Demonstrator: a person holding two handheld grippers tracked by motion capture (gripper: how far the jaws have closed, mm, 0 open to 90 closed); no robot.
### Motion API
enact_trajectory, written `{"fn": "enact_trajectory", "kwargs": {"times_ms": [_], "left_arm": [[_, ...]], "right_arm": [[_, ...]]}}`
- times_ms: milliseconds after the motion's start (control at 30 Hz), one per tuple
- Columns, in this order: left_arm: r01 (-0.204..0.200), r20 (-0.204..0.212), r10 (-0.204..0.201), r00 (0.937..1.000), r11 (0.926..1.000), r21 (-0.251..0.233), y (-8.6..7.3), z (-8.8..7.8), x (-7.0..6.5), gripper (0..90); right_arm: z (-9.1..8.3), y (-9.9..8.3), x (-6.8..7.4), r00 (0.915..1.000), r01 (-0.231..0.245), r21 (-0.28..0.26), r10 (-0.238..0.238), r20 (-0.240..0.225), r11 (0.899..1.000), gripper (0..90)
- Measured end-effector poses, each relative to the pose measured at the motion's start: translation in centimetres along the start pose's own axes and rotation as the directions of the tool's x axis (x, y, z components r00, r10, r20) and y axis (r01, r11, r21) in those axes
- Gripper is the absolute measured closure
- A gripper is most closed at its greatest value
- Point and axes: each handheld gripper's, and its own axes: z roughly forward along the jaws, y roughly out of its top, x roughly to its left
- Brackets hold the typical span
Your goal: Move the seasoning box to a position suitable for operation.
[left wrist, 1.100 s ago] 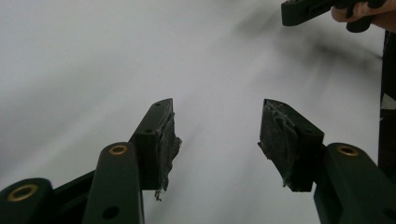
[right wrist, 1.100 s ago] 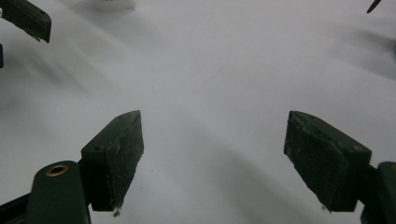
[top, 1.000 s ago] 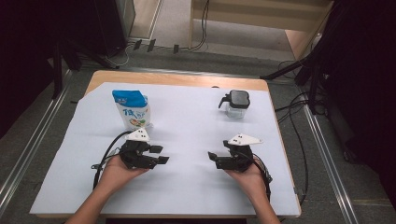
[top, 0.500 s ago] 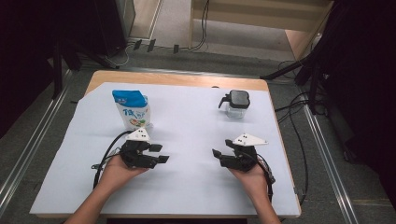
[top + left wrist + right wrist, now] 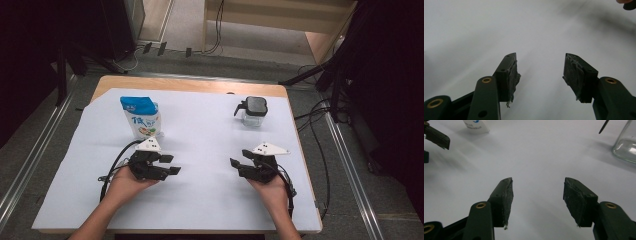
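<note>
While both grippers sit low over the near half of the tabletop (image 5: 200,210), nothing is held yet, so the step in hand reads as the approach before a first grasp. The left gripper (image 5: 170,165) has its jaws parted with only bare white sheet between the worn pads (image 5: 511,75). The right gripper (image 5: 236,167) likewise stands released; its jaws have just been closing somewhat, with nothing between them, as the right gripper view confirms.

Things within reach: a blue-and-white pouch (image 5: 141,118) stands upright toward the far left corner, just beyond the left gripper. A glass jar with a black lid (image 5: 254,111) stands toward the far right edge, beyond the right gripper; its clear wall (image 5: 625,143) shows at the right margin of the right gripper view, and the pouch's base (image 5: 476,126) at that view's top left. Pouch and jar are well apart.

Judgement on doing it well:
- Widen the right jaws again before moving on the jar; its body looks broader than the present gap.
- Take the jar low on the glass, square to its flat faces, clear of the lid's handle.
- The pouch is soft and top-heavy; pinch near its top seam, not its belly, lest it tip.
- Move one hand at a time so the cables do not sweep either thing.
</note>
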Motion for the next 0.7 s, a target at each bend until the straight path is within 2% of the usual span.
{"fn": "enact_trajectory", "kwargs": {"times_ms": [67,100,200,300,333,400,433,500,567,700], "left_arm": [[-0.005,-0.007,0.005,1.0000,1.0000,0.005,0.0,0.0,0.0,45.1],[-0.004,-0.002,0.004,1.0000,1.0000,0.006,0.0,0.0,0.0,45.1],[-0.001,0.001,0.001,1.0000,0.9999,0.014,-0.1,0.1,-0.1,45.1],[-0.004,0.011,0.003,0.9999,0.9998,0.018,-0.1,0.0,-0.2,45.6],[-0.006,0.005,0.006,1.0000,0.9998,0.021,-0.1,0.0,-0.3,45.5],[-0.009,0.008,0.008,0.9999,0.9997,0.021,-0.1,-0.1,-0.4,45.4],[-0.009,0.007,0.009,0.9999,0.9998,0.020,-0.1,-0.1,-0.4,45.1],[-0.014,0.000,0.014,0.9999,0.9996,0.023,-0.2,-0.2,-0.5,45.1],[-0.014,0.003,0.014,0.9999,0.9997,0.022,-0.3,-0.2,-0.5,44.9],[0.006,0.010,-0.006,0.9999,1.0000,0.006,-0.5,-0.5,-0.4,44.8]], "right_arm": [[0.0,0.0,-0.2,1.0000,-0.002,0.002,0.002,0.002,1.000,45.1],[-0.1,0.2,-0.7,0.9996,-0.028,0.009,0.028,-0.003,1.000,46.9],[-0.1,0.4,-1.1,0.9990,-0.044,0.000,0.044,0.003,0.999,46.8],[-0.1,0.7,-1.7,0.9984,-0.046,-0.006,0.046,0.032,0.999,46.2],[-0.1,1.0,-2.2,0.9971,-0.060,-0.015,0.061,0.046,0.998,47.1],[-0.1,1.1,-2.3,0.9962,-0.062,-0.013,0.063,0.060,0.998,48.0],[-0.2,1.6,-2.7,0.9950,-0.059,-0.033,0.062,0.078,0.998,48.7],[-0.3,1.9,-2.9,0.9937,-0.067,-0.038,0.070,0.087,0.997,49.7],[-0.3,2.4,-3.7,0.9893,-0.107,-0.063,0.113,0.093,0.992,49.8],[0.1,2.3,-4.5,0.9853,-0.134,-0.069,0.141,0.097,0.989,49.7]]}}
